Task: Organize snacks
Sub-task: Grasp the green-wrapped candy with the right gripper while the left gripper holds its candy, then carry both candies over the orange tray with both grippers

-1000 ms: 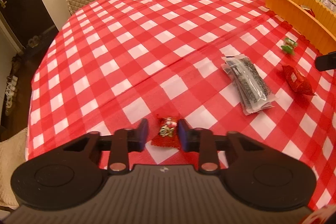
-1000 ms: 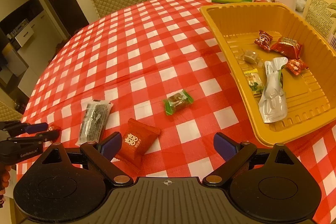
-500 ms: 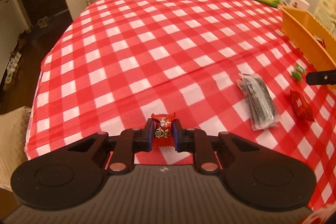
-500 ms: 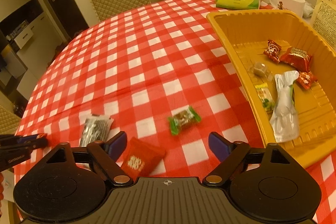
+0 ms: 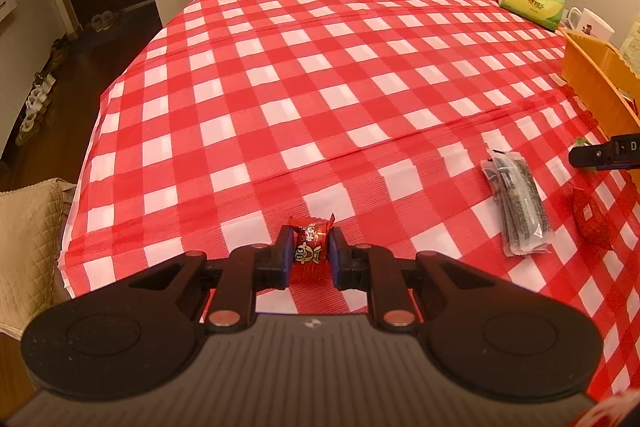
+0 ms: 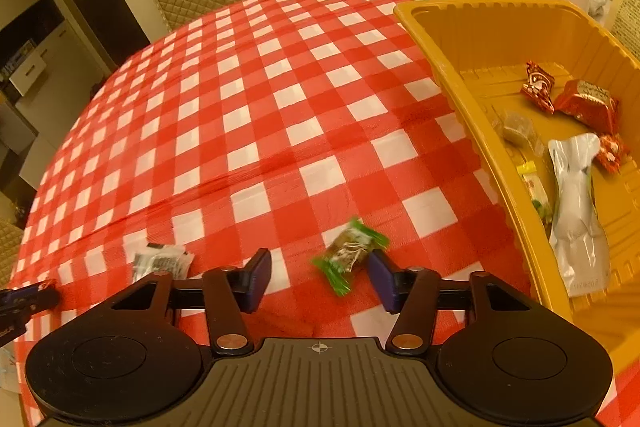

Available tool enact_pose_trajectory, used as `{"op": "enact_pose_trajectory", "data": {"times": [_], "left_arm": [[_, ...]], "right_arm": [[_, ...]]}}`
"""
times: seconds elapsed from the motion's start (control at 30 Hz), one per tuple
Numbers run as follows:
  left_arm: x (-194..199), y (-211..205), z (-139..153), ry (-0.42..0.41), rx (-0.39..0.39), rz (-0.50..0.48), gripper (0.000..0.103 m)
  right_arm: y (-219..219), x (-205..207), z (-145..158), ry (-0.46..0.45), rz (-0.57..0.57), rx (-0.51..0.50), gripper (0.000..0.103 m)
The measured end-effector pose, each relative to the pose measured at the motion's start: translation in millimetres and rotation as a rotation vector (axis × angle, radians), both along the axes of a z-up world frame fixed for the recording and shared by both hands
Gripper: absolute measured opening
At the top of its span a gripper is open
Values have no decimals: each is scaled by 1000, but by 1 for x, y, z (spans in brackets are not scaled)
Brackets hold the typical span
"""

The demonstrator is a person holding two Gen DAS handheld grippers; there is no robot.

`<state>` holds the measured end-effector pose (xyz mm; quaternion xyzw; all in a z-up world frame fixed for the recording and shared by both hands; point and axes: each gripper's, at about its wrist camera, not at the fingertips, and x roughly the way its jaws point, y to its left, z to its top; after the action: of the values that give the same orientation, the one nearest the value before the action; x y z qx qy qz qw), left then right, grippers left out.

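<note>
Nearest, pinched between the fingers of the left gripper: a small red candy, clamped across its middle, twisted wrapper ends poking out past the tips. Light and crinkly by the look, probably hard inside; wrapper likely slick, so best held on the firm body, not the flimsy ends.

Between the half-open fingers of the right gripper: a green-wrapped candy, lying askew on the bench, close against the right finger, well clear of the left. Jaws just closing, not yet pressing from both sides. Same light, slippery sort; brown lump in the middle the place to grip, green tails too soft to hold.

Beyond and left of those fingers: a clear packet of dark snack, flat, floppy, probably easier taken by an edge.

Farther right: the orange tray, already holding several wrapped sweets and a silver pouch. Likely home for both candies.
</note>
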<state>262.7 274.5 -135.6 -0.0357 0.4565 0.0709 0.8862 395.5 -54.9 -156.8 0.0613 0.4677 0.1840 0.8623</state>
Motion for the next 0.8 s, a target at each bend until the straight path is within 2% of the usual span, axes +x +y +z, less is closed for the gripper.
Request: {"op": "enact_pose_trajectory", "data": {"times": [0.27, 0.37, 0.8], "left_arm": [[-2, 2, 0, 1, -1, 19, 17], [-2, 1, 0, 2, -1, 21, 17], [-10, -13, 13, -25, 1, 6, 17]], "right_arm": [[13, 1, -1, -64, 48, -114, 35], [15, -1, -3, -85, 64, -161, 24], [6, 1, 3, -80, 86, -115, 21]]}}
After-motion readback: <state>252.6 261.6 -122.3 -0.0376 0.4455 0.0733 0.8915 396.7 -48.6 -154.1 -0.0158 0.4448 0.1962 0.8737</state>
